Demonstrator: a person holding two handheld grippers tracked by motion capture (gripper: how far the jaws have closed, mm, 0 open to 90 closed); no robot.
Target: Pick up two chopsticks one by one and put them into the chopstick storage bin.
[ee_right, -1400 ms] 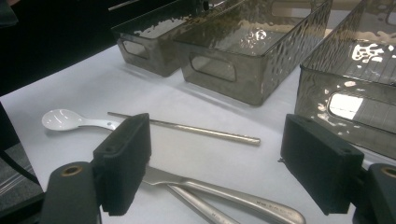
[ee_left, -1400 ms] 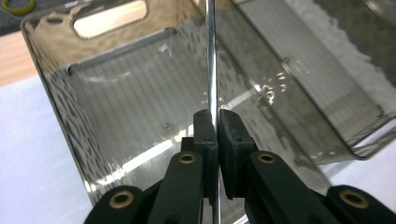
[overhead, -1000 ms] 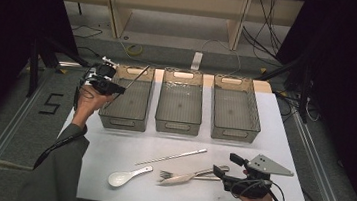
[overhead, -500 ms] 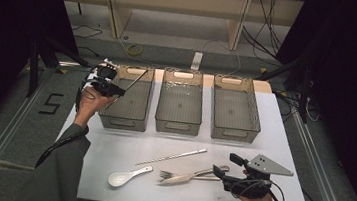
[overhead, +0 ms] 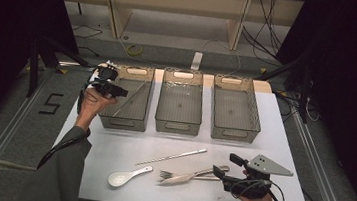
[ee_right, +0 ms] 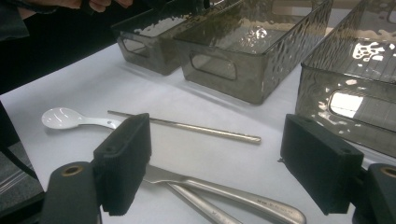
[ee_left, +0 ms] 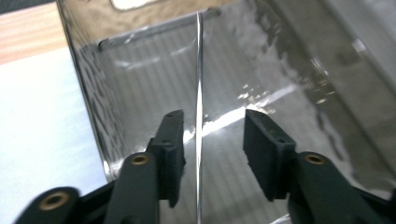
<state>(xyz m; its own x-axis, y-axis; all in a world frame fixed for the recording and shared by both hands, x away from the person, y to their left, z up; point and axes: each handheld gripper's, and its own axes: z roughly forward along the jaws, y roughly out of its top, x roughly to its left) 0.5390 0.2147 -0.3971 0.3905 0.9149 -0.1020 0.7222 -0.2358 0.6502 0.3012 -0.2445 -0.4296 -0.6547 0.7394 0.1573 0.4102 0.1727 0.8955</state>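
A thin metal chopstick (overhead: 134,96) leans slantwise inside the left grey bin (overhead: 123,123). My left gripper (overhead: 122,93) hovers at that bin's left rim. In the left gripper view the chopstick (ee_left: 199,70) runs up between the pads of my left gripper (ee_left: 212,116), which is open and clear of it. My right gripper (overhead: 225,164) is open low over the table's front right, at the handles of a fork (overhead: 166,173) and a knife (overhead: 186,177). In the right gripper view those handles (ee_right: 224,191) lie under my right gripper (ee_right: 217,123).
A second chopstick (overhead: 170,157) and a white spoon (overhead: 125,176) lie on the white table in front of the bins. The middle bin (overhead: 177,126) and right bin (overhead: 233,134) stand beside the left one. A person's left forearm reaches in along the table's left edge.
The chopstick has dropped from near the left gripper down into the left bin. The left gripper has shifted slightly. The right gripper has stayed put.
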